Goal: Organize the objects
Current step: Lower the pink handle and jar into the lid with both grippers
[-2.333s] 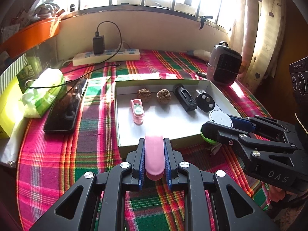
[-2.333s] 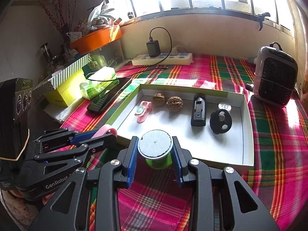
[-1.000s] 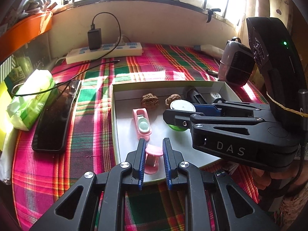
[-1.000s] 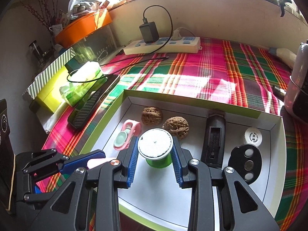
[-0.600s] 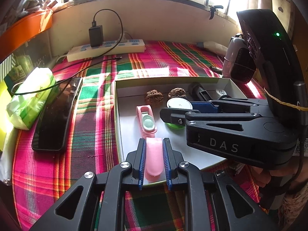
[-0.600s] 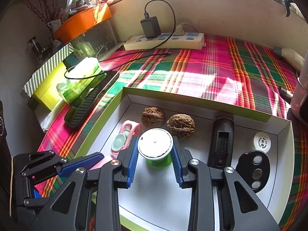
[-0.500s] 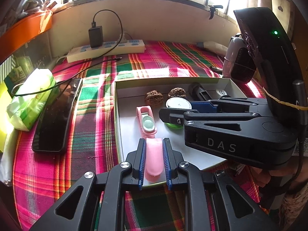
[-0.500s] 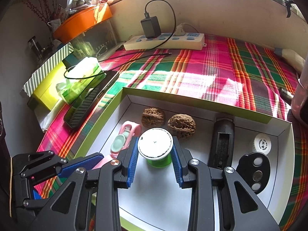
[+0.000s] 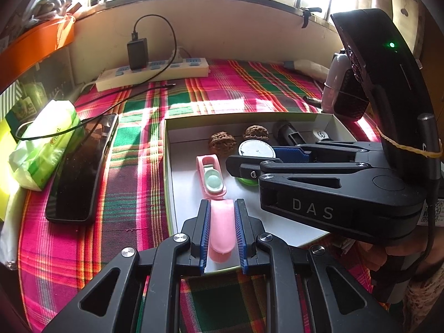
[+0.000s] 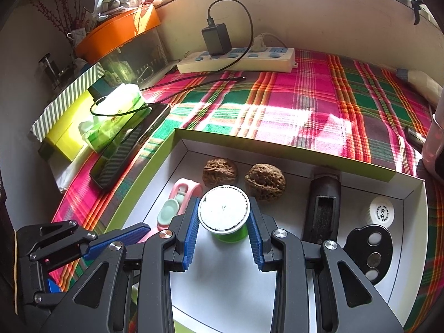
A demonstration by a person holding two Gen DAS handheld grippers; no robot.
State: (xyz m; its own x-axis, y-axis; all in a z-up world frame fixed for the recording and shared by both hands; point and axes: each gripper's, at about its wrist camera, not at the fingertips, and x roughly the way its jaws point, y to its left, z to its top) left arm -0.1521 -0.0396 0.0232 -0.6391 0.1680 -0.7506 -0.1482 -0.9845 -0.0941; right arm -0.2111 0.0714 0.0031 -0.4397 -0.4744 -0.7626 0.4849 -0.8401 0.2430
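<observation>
My left gripper (image 9: 221,208) is shut on a pink oblong piece (image 9: 221,229), held over the near left part of the shallow white box (image 9: 249,116). My right gripper (image 10: 224,213) is shut on a green spool with a white top (image 10: 224,212), low over the box's middle (image 10: 305,299). In the left wrist view the right gripper (image 9: 249,158) reaches in from the right with the spool (image 9: 256,149). Inside the box lie a pink clip with a mint disc (image 9: 211,176), two walnuts (image 10: 220,172) (image 10: 265,181), a black holder (image 10: 323,205), a white cap (image 10: 381,212) and a black round piece (image 10: 370,255).
A plaid cloth (image 9: 133,166) covers the table. Left of the box lie a black phone (image 9: 83,166), a green tissue pack (image 9: 44,144) and a yellow box (image 10: 66,133). A power strip (image 9: 152,73) with a charger runs along the back wall. A small heater (image 9: 344,94) stands back right.
Both grippers came forward from the table's near edge to over the box with their loads. In the last half second neither moved noticeably.
</observation>
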